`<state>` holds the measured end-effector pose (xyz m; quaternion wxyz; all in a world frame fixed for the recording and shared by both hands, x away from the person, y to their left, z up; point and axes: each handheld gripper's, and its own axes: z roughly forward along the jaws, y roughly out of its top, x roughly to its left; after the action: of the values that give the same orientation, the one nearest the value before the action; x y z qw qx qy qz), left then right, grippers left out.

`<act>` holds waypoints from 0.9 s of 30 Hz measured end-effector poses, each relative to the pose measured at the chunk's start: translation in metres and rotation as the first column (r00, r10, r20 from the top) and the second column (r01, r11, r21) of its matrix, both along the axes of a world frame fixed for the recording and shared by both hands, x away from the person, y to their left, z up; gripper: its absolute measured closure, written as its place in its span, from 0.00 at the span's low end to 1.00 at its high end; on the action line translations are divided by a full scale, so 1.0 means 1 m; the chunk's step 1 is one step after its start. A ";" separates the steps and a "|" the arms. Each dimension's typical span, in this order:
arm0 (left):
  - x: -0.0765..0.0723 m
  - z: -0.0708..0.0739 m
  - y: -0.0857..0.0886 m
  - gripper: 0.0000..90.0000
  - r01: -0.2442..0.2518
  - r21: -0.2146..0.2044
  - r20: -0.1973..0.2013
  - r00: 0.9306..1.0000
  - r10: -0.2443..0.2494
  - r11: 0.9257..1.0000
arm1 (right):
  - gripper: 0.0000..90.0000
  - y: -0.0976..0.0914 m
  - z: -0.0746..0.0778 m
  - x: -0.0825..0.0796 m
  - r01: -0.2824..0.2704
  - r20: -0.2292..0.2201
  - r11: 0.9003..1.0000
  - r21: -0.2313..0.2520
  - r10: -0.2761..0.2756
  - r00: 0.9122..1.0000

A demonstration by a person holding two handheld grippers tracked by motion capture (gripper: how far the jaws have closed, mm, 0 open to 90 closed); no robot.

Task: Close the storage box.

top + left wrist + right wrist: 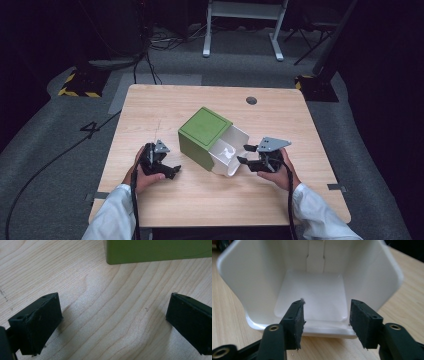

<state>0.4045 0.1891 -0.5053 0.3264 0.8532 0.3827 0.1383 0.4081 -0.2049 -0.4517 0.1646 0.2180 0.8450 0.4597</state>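
Spread right gripper faces the mouth of the tipped green-and-white bin at mid-desk; the spread left gripper waits near-left; likely grasp: jaws squarely astride the rim.

The left hand-held gripper, jaws spread wide, hovers over the wooden table near a green box.

A green box with a white inside lies tipped on its side mid-table (open mouth facing right).
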 end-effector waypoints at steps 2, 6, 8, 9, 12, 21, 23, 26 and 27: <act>0.000 0.000 0.000 0.00 0.000 0.000 0.000 1.000 0.000 1.000 | 0.56 -0.003 0.004 0.000 0.017 0.014 1.000 0.008 -0.017 1.000; 0.000 0.000 0.000 0.00 0.001 0.000 0.001 1.000 -0.001 1.000 | 0.60 -0.007 0.005 0.001 0.049 0.031 0.999 -0.012 -0.048 0.998; 0.000 0.000 0.000 0.00 0.000 0.000 0.000 1.000 0.000 1.000 | 0.63 -0.009 0.005 0.002 0.060 0.032 0.998 -0.015 -0.059 0.998; 0.000 0.000 0.000 0.00 0.000 0.000 0.000 1.000 0.000 1.000 | 0.65 -0.010 0.005 0.003 0.069 0.040 0.997 -0.018 -0.068 0.997; 0.000 0.000 0.000 0.00 0.000 0.001 0.000 1.000 0.000 1.000 | 0.70 -0.014 0.005 0.007 0.099 0.049 0.995 -0.012 -0.098 0.994; 0.000 0.000 0.000 0.00 0.000 0.000 0.000 1.000 0.000 1.000 | 0.90 -0.004 0.002 0.018 0.111 0.066 0.994 -0.022 -0.109 0.992; 0.000 0.000 0.000 0.00 0.001 0.000 0.000 1.000 -0.001 1.000 | 0.91 -0.003 0.002 0.020 0.117 0.071 0.993 -0.023 -0.115 0.991; 0.000 0.000 0.000 0.00 0.001 0.001 0.001 1.000 -0.001 1.000 | 0.90 -0.006 0.004 0.018 0.110 0.067 0.994 -0.023 -0.108 0.992; 0.000 0.000 0.000 0.00 0.000 0.000 0.000 1.000 0.000 1.000 | 0.90 -0.008 0.006 0.017 0.111 0.065 0.994 -0.016 -0.110 0.992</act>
<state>0.4044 0.1891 -0.5052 0.3263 0.8532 0.3825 0.1385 0.4247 -0.2130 -0.4460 0.2187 0.2481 0.8304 0.4484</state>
